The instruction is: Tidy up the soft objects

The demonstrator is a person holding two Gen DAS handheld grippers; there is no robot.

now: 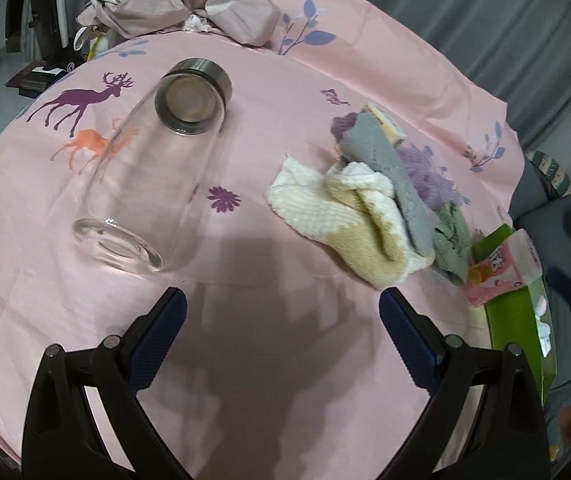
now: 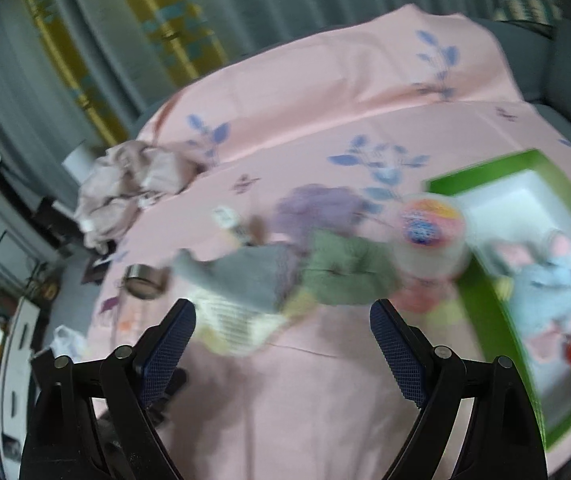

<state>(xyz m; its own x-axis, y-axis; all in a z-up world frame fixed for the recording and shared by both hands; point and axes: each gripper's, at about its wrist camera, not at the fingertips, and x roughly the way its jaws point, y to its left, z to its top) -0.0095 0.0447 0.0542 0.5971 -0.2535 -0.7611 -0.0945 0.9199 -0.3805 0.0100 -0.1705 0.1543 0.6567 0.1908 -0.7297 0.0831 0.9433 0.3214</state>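
Left wrist: your left gripper has its fingers spread and empty over the pink sheet; the cloth pile lies ahead to the right, beside the green box

Right wrist, blurred: right gripper spread, empty, just short of the pile. Approach step, I judge; next, pinch one cloth

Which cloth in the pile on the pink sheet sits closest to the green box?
The small green cloth. It lies at the pile's edge against the green box, while the gray cloth and white-and-yellow towel sit farther away.
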